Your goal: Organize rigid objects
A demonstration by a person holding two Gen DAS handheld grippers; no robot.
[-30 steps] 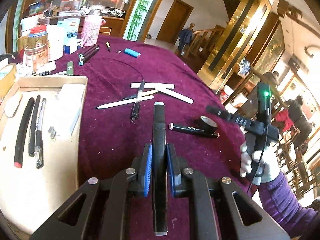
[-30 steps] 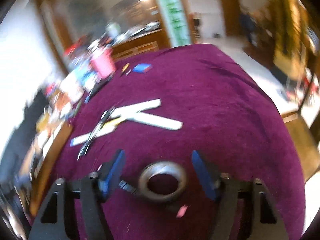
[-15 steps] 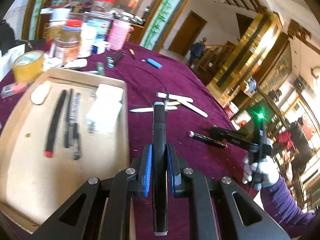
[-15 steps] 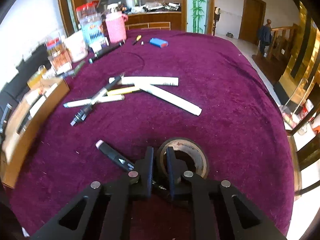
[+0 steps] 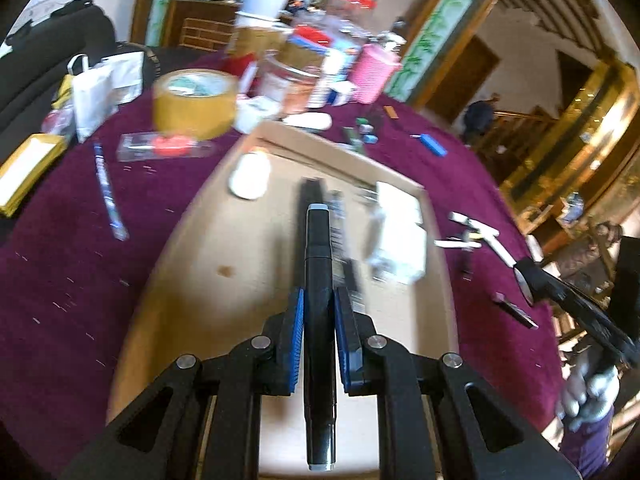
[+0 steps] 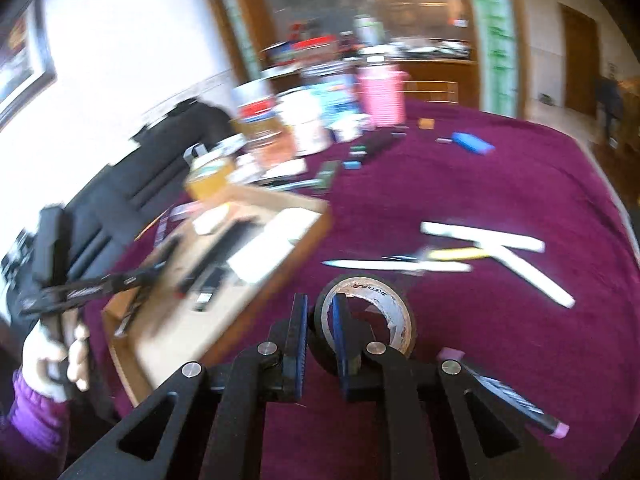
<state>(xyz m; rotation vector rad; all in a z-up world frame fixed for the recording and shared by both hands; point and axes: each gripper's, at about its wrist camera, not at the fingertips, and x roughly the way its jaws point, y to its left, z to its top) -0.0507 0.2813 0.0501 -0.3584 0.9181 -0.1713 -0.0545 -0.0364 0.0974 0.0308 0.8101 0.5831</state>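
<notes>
Between the blue pads of the left gripper [image 5: 319, 336], in the left wrist view, a black marker [image 5: 318, 280] is clamped lengthwise, running straight along the fingers; its grey-capped tip points forward past the pads and its other end reaches back toward the camera. The marker is a slim dark barrel with a pale band at each end. It hangs over the cardboard tray [image 5: 208, 264], which lies on the purple tablecloth [image 5: 60, 248] and already holds dark pens, a white oval piece and a white block, all blurred. At the right edge the right gripper [image 5: 528, 276] shows with a gloved hand [image 5: 588, 396] on its handle.

In the right wrist view, the right gripper [image 6: 320, 336] is clenched on the wall of a black tape roll [image 6: 366, 318]: one pad sits outside the ring, the other inside its opening. The jaws have just been closing, and the roll's wall is between them. The roll is black outside with a pale, worn inner core. It is near the tray's [image 6: 224, 328] corner, seen against the cloth. A pink-capped marker [image 6: 504, 392] lies on the cloth to the lower right, white sticks [image 6: 480, 240] farther off.
</notes>
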